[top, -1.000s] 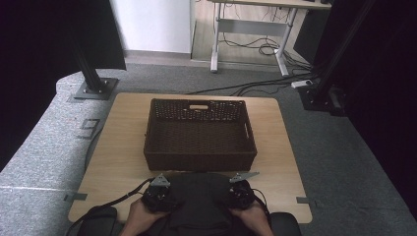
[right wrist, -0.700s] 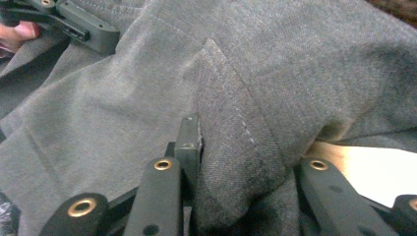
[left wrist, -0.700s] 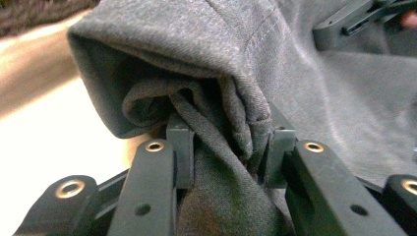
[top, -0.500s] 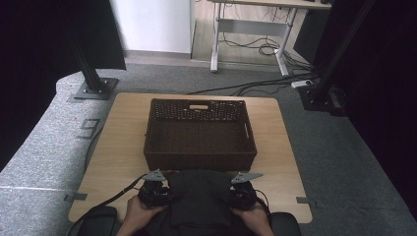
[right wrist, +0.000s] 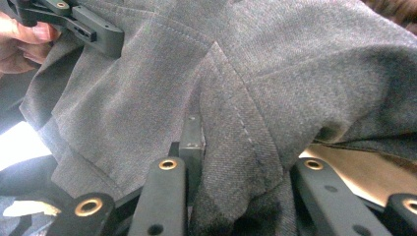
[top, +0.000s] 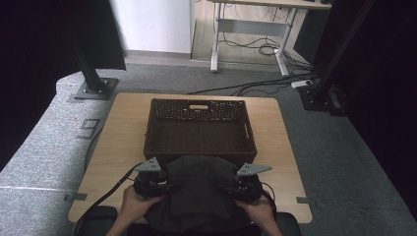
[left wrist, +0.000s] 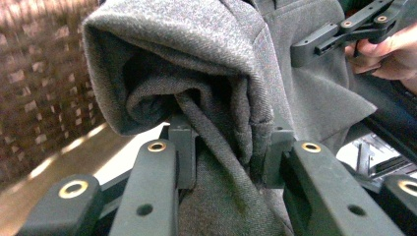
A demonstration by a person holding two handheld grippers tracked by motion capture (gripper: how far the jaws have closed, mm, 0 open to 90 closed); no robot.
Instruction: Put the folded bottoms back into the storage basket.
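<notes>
Low at the centre bottom of the high view, a dark grey woven-cloth garment (top: 199,189) hangs bunched between both tools, its lower edge cut off by the frame. Left gripper (left wrist: 223,147) pinches a rolled fold; right gripper (right wrist: 236,147) pinches a stitched seam, its far pad hidden under cloth. Both have just clamped and risen since the earlier frame. Behind stands a dark brown wicker basket (top: 152,132) on the pale wooden table (top: 118,132).

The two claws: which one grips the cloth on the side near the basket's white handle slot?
The right claw; the slot is in the basket's right wall, beyond the dark grey cloth.
</notes>
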